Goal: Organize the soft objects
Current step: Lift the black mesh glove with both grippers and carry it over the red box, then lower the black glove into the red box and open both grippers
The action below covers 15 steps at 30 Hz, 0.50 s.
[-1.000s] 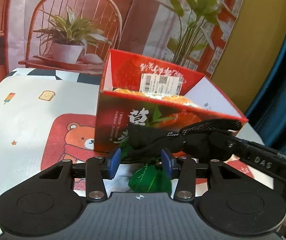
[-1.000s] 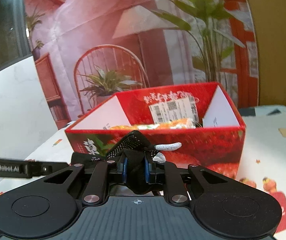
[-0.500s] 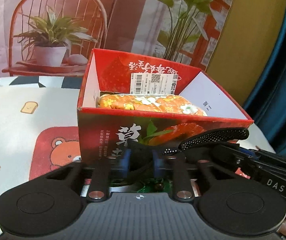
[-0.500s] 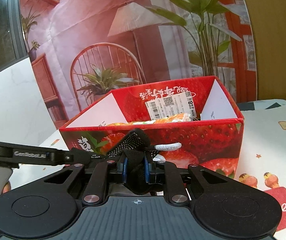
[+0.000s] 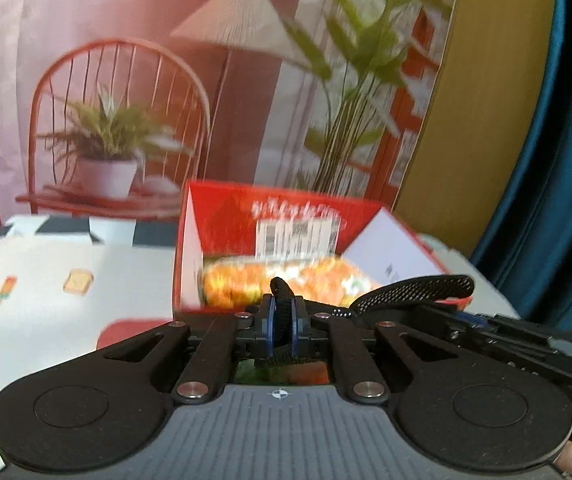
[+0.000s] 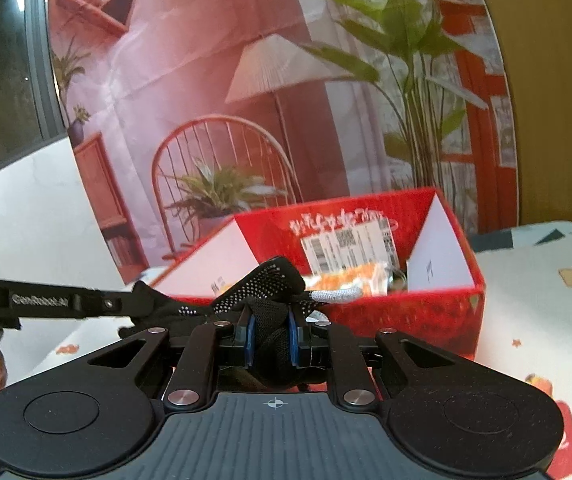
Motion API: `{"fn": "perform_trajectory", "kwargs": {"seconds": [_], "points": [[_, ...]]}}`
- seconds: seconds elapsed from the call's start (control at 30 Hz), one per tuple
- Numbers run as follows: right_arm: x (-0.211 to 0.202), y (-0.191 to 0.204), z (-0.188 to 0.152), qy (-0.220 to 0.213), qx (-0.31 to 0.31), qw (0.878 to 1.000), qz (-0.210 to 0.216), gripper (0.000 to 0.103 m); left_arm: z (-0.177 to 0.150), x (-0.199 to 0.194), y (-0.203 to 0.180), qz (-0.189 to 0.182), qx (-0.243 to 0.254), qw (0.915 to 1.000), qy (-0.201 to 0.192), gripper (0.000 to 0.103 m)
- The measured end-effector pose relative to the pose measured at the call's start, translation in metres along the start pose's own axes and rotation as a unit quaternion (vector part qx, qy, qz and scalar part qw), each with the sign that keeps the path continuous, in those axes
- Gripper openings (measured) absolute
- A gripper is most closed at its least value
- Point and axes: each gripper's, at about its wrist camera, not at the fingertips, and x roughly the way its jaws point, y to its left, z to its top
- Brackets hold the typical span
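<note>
**Black glove carried between both grippers, box just ahead**

I hold a black knitted glove with pale grip dots (image 6: 270, 280) between my two tools, above the printed tabletop (image 5: 46, 300) and in front of the open red cardboard box with strawberry print (image 6: 406, 312). My left hand-held gripper (image 5: 282, 320) is pinched together on a narrow black strip of the fabric, with a short tab of it sticking up between the blue pads (image 5: 271, 322). My right hand-held gripper (image 6: 271, 340) is clamped on a thicker bunch of the same glove; the dotted palm arches over the top and a grey-tipped finger (image 6: 338, 294) points towards the box. In the left view the dotted part reaches across to the right tool.

Inside the box an orange flower-patterned soft bundle (image 5: 278, 282) already lies against the back wall, below a white barcode label (image 6: 350, 248).

I judge that I am in the carrying step: the glove is off the tabletop and not yet over the opening. The left view is blurred, so I cannot tell how near the front wall is.

The next move calls for bringing both tools forward together, clearing the near rim, and keeping the stretch of fabric between them slack enough not to pull free. Then both should part over the free space beside the orange bundle, so that the glove drops inside and does not hang on the rim.
</note>
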Motion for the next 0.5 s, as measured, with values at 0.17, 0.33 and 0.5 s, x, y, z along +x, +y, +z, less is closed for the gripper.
{"fn": "perform_trajectory", "kwargs": {"seconds": [0.17, 0.33, 0.5], "points": [[0.005, -0.001, 0.025, -0.016, -0.002, 1.000, 0.005, 0.015, 0.020, -0.002, -0.007, 0.008, 0.008, 0.9996, -0.027, 0.009], [0.022, 0.001, 0.053, -0.027, -0.021, 0.999, 0.003, 0.015, 0.040, 0.011, -0.008, 0.029, 0.005, 0.9986, -0.043, 0.009], [0.045, 0.003, 0.078, -0.036, -0.052, 0.998, -0.010, 0.015, 0.058, 0.029, -0.006, 0.046, -0.008, 0.9975, -0.054, 0.009]]}}
